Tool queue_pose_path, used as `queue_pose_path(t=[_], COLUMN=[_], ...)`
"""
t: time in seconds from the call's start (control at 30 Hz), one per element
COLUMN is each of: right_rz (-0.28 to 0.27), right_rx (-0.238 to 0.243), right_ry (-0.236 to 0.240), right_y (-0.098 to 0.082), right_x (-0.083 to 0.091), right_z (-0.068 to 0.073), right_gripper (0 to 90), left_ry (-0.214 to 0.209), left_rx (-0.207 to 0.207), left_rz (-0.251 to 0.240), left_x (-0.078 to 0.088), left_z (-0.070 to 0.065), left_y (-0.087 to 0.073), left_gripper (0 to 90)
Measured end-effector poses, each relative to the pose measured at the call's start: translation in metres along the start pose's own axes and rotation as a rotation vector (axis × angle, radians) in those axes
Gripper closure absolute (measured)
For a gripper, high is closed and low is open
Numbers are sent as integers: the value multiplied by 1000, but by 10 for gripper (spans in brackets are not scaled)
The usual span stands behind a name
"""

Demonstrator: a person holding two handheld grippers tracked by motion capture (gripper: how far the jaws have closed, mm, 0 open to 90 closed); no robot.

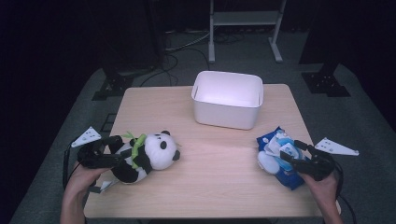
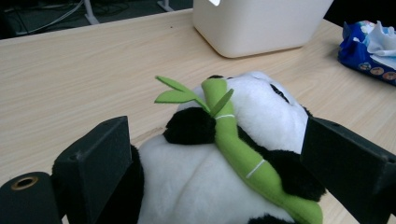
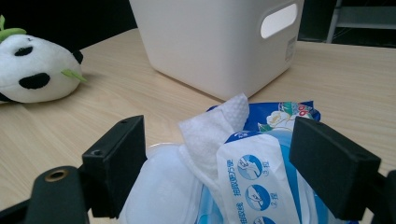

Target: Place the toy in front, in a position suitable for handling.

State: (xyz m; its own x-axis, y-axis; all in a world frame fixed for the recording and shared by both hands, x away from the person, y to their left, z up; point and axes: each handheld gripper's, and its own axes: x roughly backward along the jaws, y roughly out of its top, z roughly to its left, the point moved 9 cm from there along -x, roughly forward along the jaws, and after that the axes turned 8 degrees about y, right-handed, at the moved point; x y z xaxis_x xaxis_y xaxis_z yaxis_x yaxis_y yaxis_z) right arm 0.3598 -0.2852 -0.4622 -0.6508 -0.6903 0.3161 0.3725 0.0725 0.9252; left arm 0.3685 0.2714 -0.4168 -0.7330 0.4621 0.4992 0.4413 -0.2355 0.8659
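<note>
A plush panda (image 1: 154, 151) with a green bamboo stalk (image 2: 233, 144) lies on its back at the left of the wooden table (image 1: 210, 186). My left gripper (image 1: 119, 150) straddles its body, jaws wide on either side of the belly (image 2: 201, 182), and counts as open. At the right lies a blue pack of wet wipes (image 1: 275, 156) with a white wipe (image 3: 215, 128) sticking out of its lifted lid. My right gripper (image 1: 292, 153) stands open around it, with small gaps between the jaws and the pack (image 3: 254, 182).
An empty white plastic bin (image 1: 227, 109) with handle cut-outs stands at the back centre of the table. Beyond the far edge are cables and metal stand legs (image 1: 245, 28) on a grey floor. The panda's head (image 3: 32, 70) shows far left in the right gripper view.
</note>
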Motion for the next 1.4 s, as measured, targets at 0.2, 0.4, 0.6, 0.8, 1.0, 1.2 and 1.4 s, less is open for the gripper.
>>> queue_pose_path(t=[0.2,0.4,0.6,0.8,1.0,1.2,1.4], right_rz=[4,9,1,9,13,21,24], right_rx=[1,2,22,33,41,48,52], right_ry=[1,5,2,8,15,18,25], right_y=[0,-1,4,3,4,4,3], right_x=[-2,-3,0,-2,-5,-5,-5], right_z=[0,1,5,7,10,12,12], right_gripper=[174,174,174,174,174,174,175], left_ry=[-8,-22,-24,-41,-75,-95,-98], left_rx=[-21,-46,-92,-114,-140,-151,-163], left_rz=[27,72,188,248,298,368,400], left_x=[-1,-9,-21,-27,-42,-54,-57], left_z=[-4,-7,-1,2,-4,-3,-2], left_y=[3,4,5,5,9,6,4], left_gripper=[75,75,76,100,133,287,440])
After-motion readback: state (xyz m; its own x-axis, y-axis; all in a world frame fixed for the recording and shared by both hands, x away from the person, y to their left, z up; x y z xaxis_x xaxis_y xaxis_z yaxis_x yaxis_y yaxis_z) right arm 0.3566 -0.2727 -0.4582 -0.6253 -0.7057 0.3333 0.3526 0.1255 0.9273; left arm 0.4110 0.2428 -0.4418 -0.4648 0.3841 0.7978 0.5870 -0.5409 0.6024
